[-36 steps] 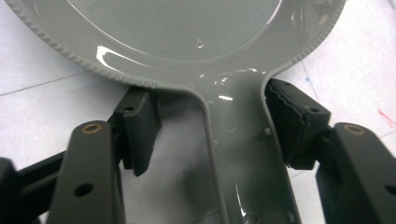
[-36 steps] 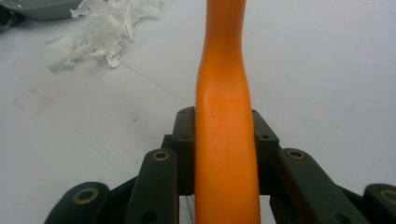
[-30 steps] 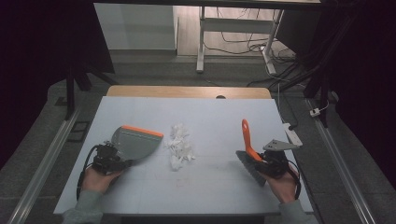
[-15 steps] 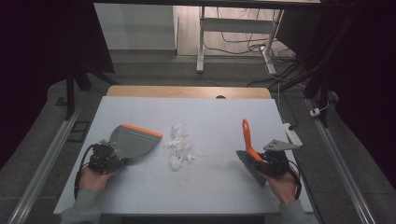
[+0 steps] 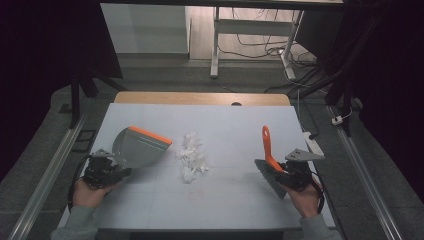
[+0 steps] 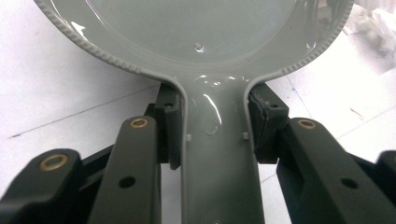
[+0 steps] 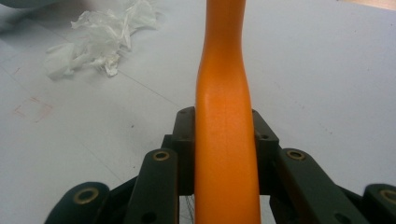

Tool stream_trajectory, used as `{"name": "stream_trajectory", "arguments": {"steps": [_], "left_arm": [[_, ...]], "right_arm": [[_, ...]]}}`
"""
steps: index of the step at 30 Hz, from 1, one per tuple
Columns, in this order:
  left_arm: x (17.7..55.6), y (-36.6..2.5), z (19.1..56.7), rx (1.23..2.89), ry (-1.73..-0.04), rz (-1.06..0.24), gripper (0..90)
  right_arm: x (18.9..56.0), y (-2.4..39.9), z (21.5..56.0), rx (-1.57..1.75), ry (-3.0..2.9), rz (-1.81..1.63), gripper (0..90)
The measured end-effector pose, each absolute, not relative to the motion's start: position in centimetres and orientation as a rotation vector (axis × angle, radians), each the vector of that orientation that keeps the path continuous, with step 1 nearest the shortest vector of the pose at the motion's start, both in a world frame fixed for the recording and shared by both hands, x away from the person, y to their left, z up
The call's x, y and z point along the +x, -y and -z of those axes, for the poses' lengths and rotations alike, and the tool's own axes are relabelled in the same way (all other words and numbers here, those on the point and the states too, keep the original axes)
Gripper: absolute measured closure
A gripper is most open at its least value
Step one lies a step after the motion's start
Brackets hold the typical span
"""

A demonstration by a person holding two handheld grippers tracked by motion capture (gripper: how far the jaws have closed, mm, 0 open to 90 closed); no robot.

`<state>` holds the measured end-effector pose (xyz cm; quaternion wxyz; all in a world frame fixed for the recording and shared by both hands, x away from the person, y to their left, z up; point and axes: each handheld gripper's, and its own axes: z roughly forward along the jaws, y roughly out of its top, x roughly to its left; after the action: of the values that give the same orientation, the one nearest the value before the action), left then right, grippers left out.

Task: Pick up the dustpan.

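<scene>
A grey dustpan (image 5: 140, 147) with an orange lip lies on the white table (image 5: 235, 125) at the left. My left gripper (image 5: 118, 168) is shut on its handle (image 6: 215, 154), and both pads press the handle's sides. A pile of crumpled white paper scraps (image 5: 192, 156) lies mid-table, just right of the pan's lip. At the right, my right gripper (image 5: 279, 169) is shut on the orange handle (image 7: 224, 70) of a brush (image 5: 267, 147). The handle points away from me and the dark bristles sit near the hand. The scraps (image 7: 98, 32) lie ahead and to the left of the brush.
A wooden strip (image 5: 200, 98) runs along the table's far edge. Metal rails (image 5: 45, 175) flank both sides. A white power strip (image 5: 312, 142) lies at the right edge near the brush. Table legs and cables stand on the floor beyond.
My left gripper and the dustpan have shifted a little to the left, away from the paper pile. The right gripper and brush have stayed put.
</scene>
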<state>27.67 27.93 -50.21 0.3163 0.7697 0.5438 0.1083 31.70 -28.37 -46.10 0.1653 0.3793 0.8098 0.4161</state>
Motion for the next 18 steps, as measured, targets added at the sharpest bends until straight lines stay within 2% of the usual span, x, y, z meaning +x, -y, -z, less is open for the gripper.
{"name": "stream_trajectory", "arguments": {"steps": [18], "left_arm": [[25.2,-29.6,47.8,2.127,-1.205,-0.283,61.8]], "right_arm": [[31.6,28.3,45.9,1.073,-2.286,-1.201,70.0]]}}
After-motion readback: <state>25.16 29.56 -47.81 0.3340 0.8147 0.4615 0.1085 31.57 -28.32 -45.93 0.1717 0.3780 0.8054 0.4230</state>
